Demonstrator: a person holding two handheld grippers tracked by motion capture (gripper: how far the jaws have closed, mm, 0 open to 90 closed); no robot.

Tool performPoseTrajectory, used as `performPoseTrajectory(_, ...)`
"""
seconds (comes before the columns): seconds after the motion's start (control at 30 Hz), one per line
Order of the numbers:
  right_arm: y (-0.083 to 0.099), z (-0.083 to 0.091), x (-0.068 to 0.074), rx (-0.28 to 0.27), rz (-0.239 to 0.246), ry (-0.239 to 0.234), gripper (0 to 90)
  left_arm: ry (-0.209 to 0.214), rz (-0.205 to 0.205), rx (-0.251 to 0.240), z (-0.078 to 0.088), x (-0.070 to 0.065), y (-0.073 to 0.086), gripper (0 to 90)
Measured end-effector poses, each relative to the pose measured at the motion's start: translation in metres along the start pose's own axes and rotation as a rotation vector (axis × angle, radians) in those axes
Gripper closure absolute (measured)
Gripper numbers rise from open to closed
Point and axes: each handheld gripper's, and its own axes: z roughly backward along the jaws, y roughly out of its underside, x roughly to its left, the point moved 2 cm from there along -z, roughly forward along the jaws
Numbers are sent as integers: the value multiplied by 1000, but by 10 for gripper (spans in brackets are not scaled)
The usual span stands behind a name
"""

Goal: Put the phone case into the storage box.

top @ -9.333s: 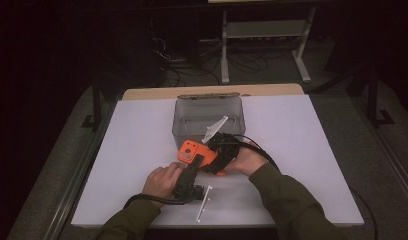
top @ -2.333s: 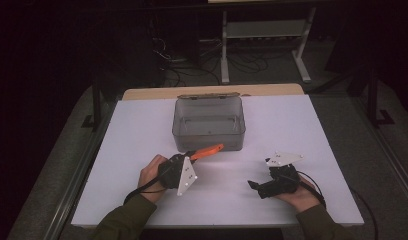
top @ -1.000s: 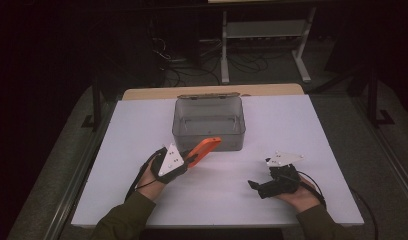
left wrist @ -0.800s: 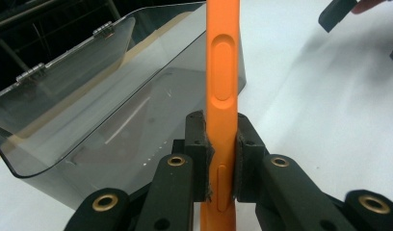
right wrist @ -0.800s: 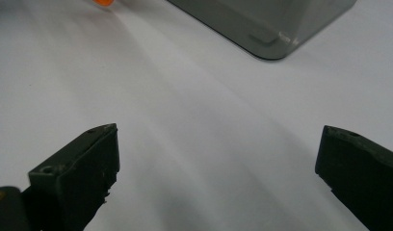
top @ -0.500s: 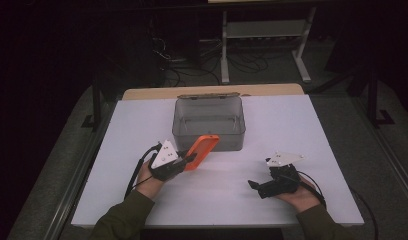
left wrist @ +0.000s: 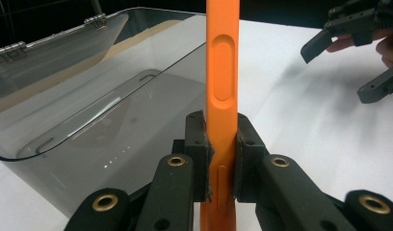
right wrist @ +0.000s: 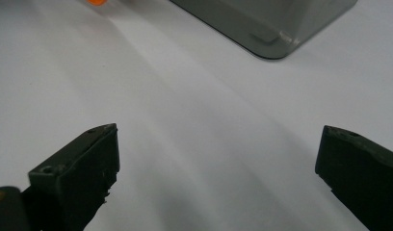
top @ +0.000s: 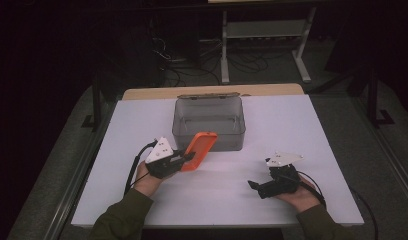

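Observation:
My left gripper (top: 188, 159) (left wrist: 222, 156) is shut on an orange phone case (top: 199, 150) (left wrist: 222, 72), gripping its lower end by the thin edges. The case is lifted off the table and tilts up toward the front wall of a clear grey plastic box (top: 208, 124) (left wrist: 88, 110), which stands open at the middle back. My right gripper (top: 256, 186) (right wrist: 216, 168) rests low on the white table at the right, its jaws wide apart with nothing between them. That gripper also appears in the left gripper view (left wrist: 351, 53) at the upper right.
The white table top (top: 272, 130) has bare room on both sides of the box. A corner of the box (right wrist: 274, 36) lies ahead of my right gripper. Beyond the table's far edge stand a metal rack (top: 264, 35) and cables on a dark floor.
My left gripper has carried the orange case up and toward the box, tilting it more upright. The right gripper has stayed where it was, open.

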Motion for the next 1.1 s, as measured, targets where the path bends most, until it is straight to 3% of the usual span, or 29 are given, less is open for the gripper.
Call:
performPoseTrajectory(0.63, -1, 0, 1, -6, 6, -1, 12, 57, 44, -4, 9, 16, -18, 800)
performPoseTrajectory(1.1, -1, 0, 1, -8, 1, -2, 12, 85, 44, -8, 10, 23, -38, 800)
